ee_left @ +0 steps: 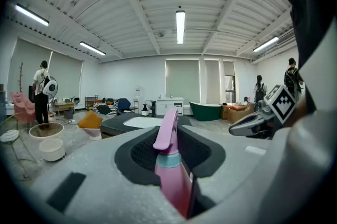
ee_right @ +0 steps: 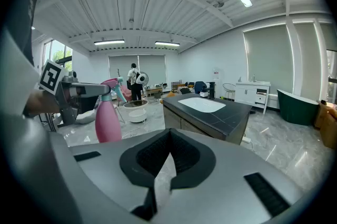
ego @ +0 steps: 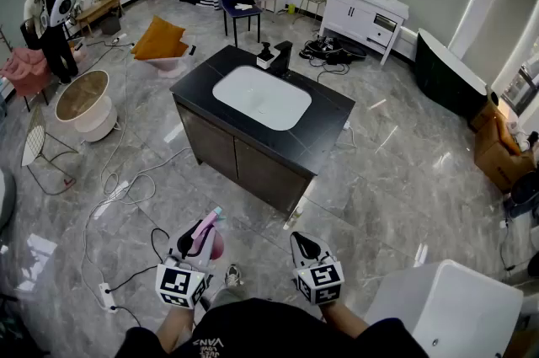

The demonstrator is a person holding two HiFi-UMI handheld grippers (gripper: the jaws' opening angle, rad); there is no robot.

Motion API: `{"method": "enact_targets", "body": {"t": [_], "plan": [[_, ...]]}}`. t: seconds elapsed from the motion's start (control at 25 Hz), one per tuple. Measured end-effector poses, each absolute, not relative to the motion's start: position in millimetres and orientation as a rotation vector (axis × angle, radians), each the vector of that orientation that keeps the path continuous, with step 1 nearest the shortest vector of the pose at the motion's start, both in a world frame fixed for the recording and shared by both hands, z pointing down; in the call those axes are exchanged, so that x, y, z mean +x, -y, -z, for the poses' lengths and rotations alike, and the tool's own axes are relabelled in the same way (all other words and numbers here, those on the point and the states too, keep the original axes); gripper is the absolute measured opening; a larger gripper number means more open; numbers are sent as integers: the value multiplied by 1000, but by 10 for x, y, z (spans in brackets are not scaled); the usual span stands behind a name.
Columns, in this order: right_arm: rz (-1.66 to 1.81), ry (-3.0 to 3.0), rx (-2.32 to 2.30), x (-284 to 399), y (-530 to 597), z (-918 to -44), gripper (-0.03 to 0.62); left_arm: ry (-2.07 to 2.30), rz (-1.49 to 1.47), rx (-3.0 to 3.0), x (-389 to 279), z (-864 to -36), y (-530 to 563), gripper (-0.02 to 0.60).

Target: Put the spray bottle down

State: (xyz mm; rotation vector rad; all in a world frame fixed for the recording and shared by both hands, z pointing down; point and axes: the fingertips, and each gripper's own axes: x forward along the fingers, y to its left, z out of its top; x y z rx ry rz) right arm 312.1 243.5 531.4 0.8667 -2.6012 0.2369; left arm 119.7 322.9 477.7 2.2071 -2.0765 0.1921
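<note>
The pink spray bottle (ego: 214, 242) with its pale blue collar hangs over the grey floor, well short of the counter, with my left gripper (ego: 195, 240) shut on it. In the left gripper view the bottle (ee_left: 174, 175) stands upright between the black pads, nozzle pointing away, and fills the gap of the left gripper (ee_left: 171, 136). My right gripper (ego: 298, 238) is level with it on the right, shut, with nothing in it. In the right gripper view its jaw tips meet (ee_right: 169, 132), and the bottle (ee_right: 108, 118) shows to the left in the left gripper (ee_right: 79, 92).
A black vanity counter (ego: 324, 122) with a white sink (ego: 262, 98), a faucet and a soap dispenser (ego: 266, 55) stands ahead. Cables (ego: 118, 196) and a power strip (ego: 105, 295) lie on the floor at left. A white tub (ego: 455, 310) is at lower right. A person (ego: 46, 19) stands far left.
</note>
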Motion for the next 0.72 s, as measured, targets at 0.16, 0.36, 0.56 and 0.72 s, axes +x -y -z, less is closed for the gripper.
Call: {"method": "enact_targets", "body": {"t": [0.16, 0.36, 0.56, 0.72], "plan": [[-348, 2647, 881, 3014, -2341, -5349, -2, 2061, -167, 2198, 1102, -4802, -3148, 104], [-384, 2655, 916, 2748, -2179, -5328, 11, 2036, -160, 2218, 830, -4817, -2989, 104], [-414, 2653, 959, 2360, -2010, -5325, 17, 2020, -178, 2244, 395, -4789, -2825, 104], [-439, 2643, 1007, 2061, -1861, -5386, 17, 2024, -193, 2256, -18, -4788, -2711, 104]]}}
